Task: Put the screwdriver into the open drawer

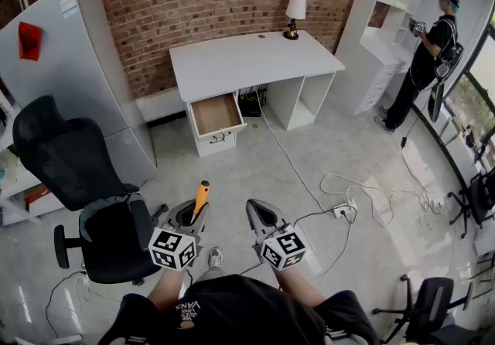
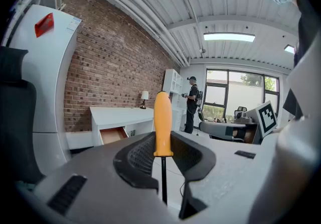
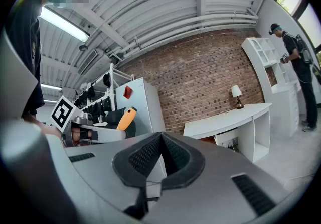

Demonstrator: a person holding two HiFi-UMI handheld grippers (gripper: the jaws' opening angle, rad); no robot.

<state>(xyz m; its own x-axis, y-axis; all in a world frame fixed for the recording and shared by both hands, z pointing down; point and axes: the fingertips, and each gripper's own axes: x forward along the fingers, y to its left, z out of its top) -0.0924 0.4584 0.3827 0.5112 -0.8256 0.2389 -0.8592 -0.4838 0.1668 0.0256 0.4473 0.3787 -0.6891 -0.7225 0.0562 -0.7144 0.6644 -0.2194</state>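
My left gripper [image 1: 188, 216] is shut on the screwdriver [image 1: 200, 199], its orange handle sticking out forward past the jaws. In the left gripper view the orange handle [image 2: 162, 123] stands upright and the black shaft runs down between the jaws. My right gripper [image 1: 261, 214] is shut with nothing in it, beside the left one. From the right gripper view the handle [image 3: 126, 118] shows at the left. The open drawer [image 1: 216, 114] is pulled out under the left end of the white desk [image 1: 247, 61], far ahead across the floor, and looks empty.
A black office chair [image 1: 93, 204] stands close at my left, a grey cabinet [image 1: 73, 65] behind it. Cables and a power strip [image 1: 343, 210] lie on the floor to the right. A person [image 1: 425, 53] stands at white shelves far right. A lamp [image 1: 295, 15] sits on the desk.
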